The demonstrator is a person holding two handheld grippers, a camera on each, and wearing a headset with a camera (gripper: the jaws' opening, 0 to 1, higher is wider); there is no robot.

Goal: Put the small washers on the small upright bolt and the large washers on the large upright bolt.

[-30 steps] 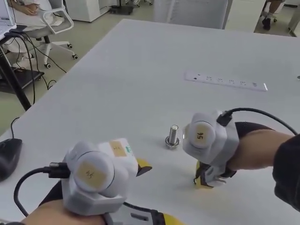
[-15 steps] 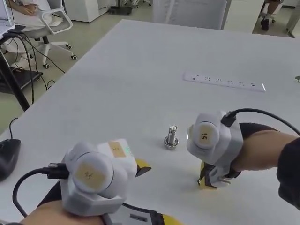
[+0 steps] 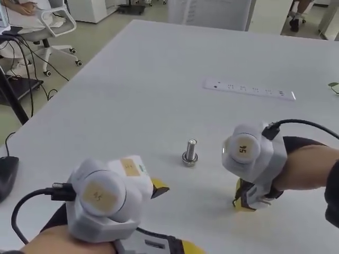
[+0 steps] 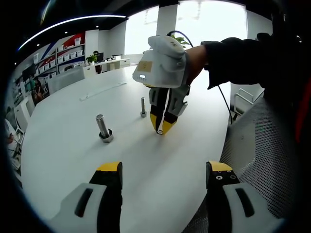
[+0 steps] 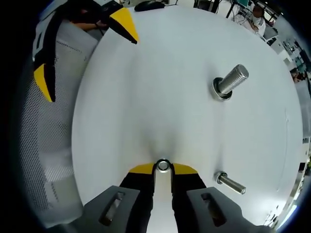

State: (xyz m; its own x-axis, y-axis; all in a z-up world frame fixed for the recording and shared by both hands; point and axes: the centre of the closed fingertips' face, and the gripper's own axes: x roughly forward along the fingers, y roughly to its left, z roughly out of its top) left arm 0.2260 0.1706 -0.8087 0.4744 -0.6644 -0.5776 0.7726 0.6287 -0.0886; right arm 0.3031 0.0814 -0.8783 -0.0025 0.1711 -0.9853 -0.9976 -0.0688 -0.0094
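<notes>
The table was pale grey — large bolt, small bolt and washer silver. The left gripper and right gripper were white, jaws black, yellow-tipped.

The white tabletop is wide and matte. A large bolt stands upright on it with a ring around its foot. It is ahead of the left tongs, whose jaws stand wide apart, and off to the left of the right tongs. A small bolt stands near the right tongs' tips (it is much thinner than the large one). Between those tips, which have closed in on it down at the surface, sits a small washer. Well beyond both tongs lies a white power strip. A dark mouse rests near the tabletop's edge, out past the left tongs.
</notes>
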